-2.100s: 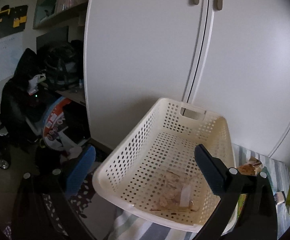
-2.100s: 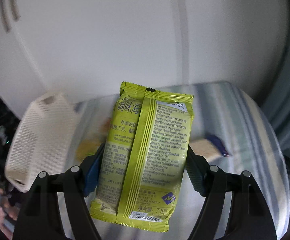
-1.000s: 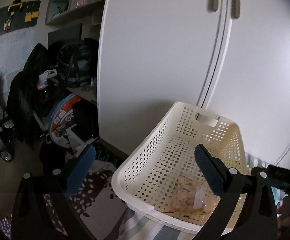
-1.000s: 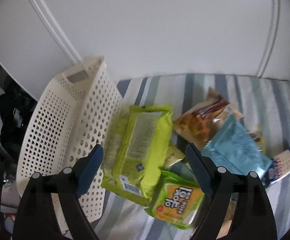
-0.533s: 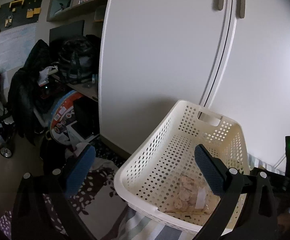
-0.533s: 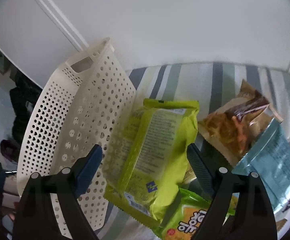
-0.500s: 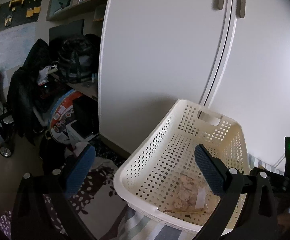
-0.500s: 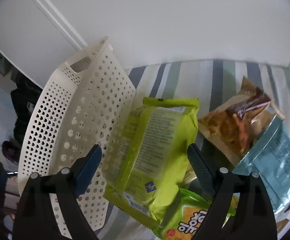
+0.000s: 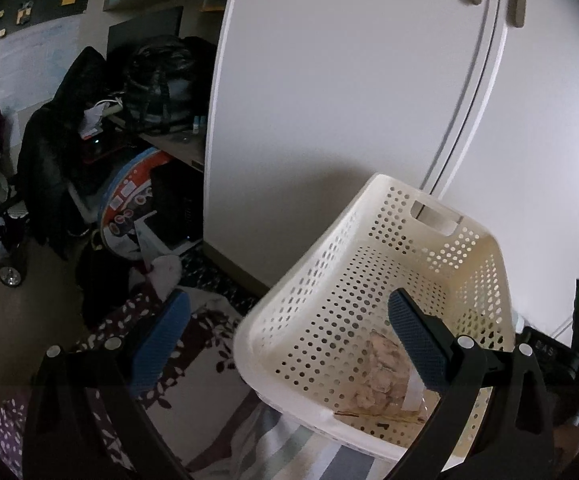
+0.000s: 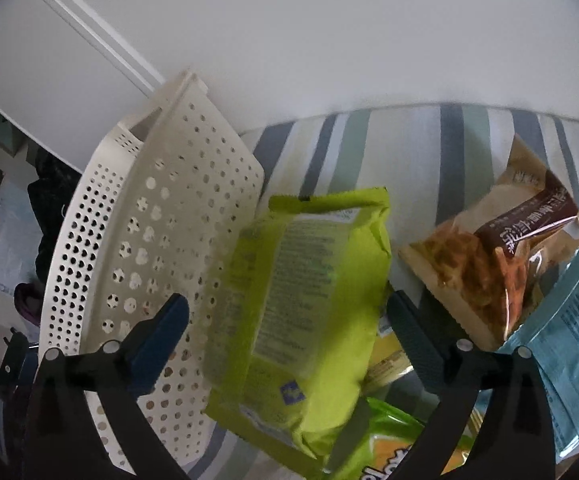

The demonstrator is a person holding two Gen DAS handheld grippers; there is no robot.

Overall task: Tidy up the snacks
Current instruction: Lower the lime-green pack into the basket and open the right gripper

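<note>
Landmark: cream perforated plastic basket point(image 10: 149, 248), on striped bedding point(image 10: 329, 140) in front of white wardrobe doors point(image 9: 329, 80).

Change: lime-green snack packet point(image 10: 309, 292), clamped upright in the right gripper two seconds ago, now free of the pads and lying against the basket's right outer wall, lower end over an orange-and-green snack bag point(image 10: 389, 448). Set down outside the basket, not in it.

Meaning for task: only a clear bag of pale snacks point(image 9: 385, 376) on the basket floor; green packet still unsorted, so probably a re-grip or a different pick ahead.

Left gripper point(image 9: 289, 340): blue pads spread wide, nothing between them; left pad off the basket's left side above the patterned rug point(image 9: 193, 344), right pad over the basket interior; no contact visible.

Right gripper point(image 10: 287, 332): pads wide apart, empty; left pad in front of the basket wall, right pad beyond the packet's right edge; packet in the gap, touching neither pad as far as visible.

Right of basket, beyond green packet: brown-and-clear bag of fried sticks point(image 10: 497, 256), then light-blue foil pouch point(image 10: 569, 344), both on the bedding.
</note>
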